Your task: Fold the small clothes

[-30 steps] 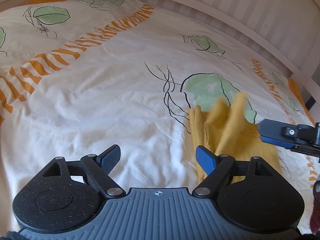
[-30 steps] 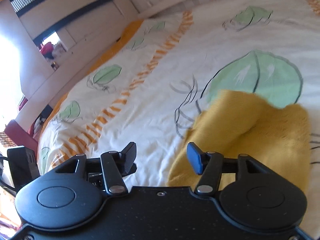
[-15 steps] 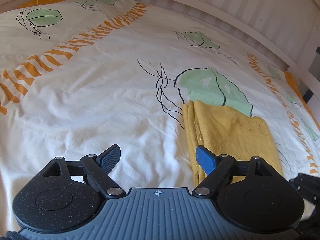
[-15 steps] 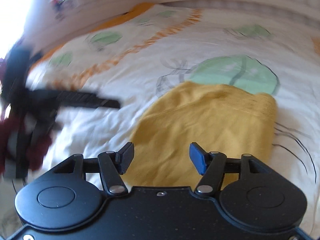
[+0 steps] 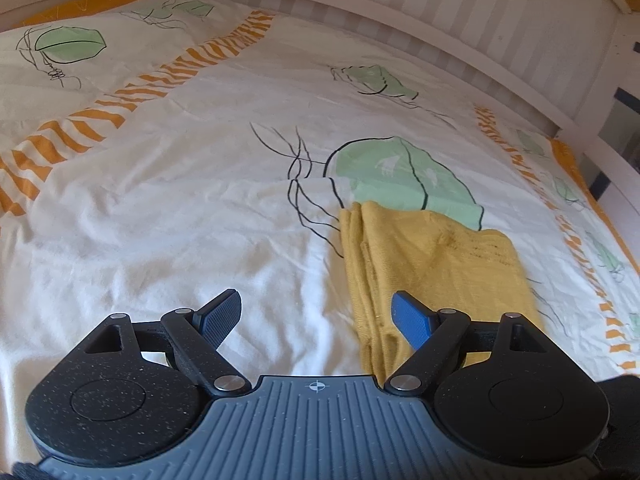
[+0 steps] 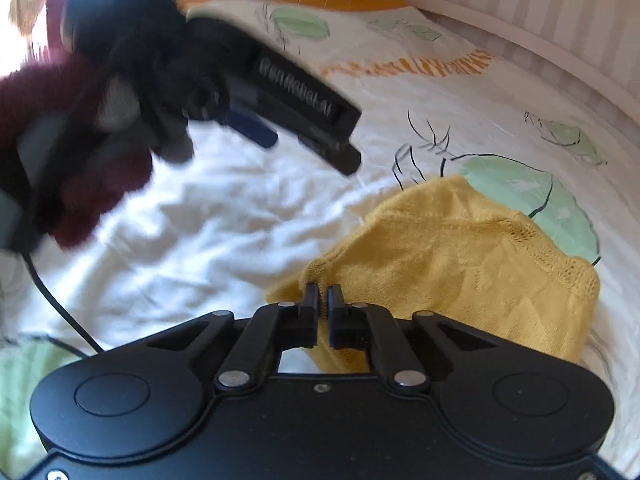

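Since the earlier frame the right gripper (image 6: 323,294) has swung in over the near edge of the yellow knit garment (image 6: 452,268), and its jaws have just been closing, now pinching that edge (a small ridge of cloth rises between the tips). Beyond it the left gripper (image 5: 316,312) hangs tilted downward, jaws wide apart and empty, held by a hand in a fuzzy maroon sleeve (image 6: 76,128). Folded roughly rectangular, the soft garment lies on the rumpled white bedsheet (image 5: 160,208) printed with green leaves and orange stripes.
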{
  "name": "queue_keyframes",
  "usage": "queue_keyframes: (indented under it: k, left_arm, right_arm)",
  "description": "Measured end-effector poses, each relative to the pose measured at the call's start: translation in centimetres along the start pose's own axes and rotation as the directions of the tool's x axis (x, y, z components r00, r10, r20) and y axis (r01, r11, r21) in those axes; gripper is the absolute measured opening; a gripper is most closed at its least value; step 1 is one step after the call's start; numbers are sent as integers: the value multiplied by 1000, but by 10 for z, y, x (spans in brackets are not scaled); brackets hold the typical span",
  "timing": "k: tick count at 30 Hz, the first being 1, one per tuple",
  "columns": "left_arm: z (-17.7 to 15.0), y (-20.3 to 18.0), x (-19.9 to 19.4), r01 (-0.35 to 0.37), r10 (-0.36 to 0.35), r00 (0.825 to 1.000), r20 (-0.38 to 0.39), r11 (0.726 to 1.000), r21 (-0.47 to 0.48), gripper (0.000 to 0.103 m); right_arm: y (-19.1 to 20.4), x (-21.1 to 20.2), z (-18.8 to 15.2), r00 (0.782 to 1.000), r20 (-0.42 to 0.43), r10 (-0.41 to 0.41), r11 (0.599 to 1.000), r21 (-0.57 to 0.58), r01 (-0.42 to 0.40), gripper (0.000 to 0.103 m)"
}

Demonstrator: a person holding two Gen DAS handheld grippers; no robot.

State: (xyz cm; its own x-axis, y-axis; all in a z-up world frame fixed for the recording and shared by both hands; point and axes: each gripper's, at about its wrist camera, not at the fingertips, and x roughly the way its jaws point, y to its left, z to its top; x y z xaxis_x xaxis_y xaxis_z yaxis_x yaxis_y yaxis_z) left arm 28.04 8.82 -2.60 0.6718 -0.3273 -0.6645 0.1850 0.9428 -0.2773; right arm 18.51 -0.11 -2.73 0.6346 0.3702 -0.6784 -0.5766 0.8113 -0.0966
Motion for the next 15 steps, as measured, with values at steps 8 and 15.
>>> queue_keyframes:
  k: [8,15]
  left_arm:
    - [-10,-11,9,75,-74,996,-50,997,8,82]
    - [-15,-21,9,112,-110,992,-64,993,29,82]
  right_arm:
    - [3,6,-14,996,-41,79,996,43,-78,16]
    - [-62,-45,-26,999,35,40,963,264,-48,73]
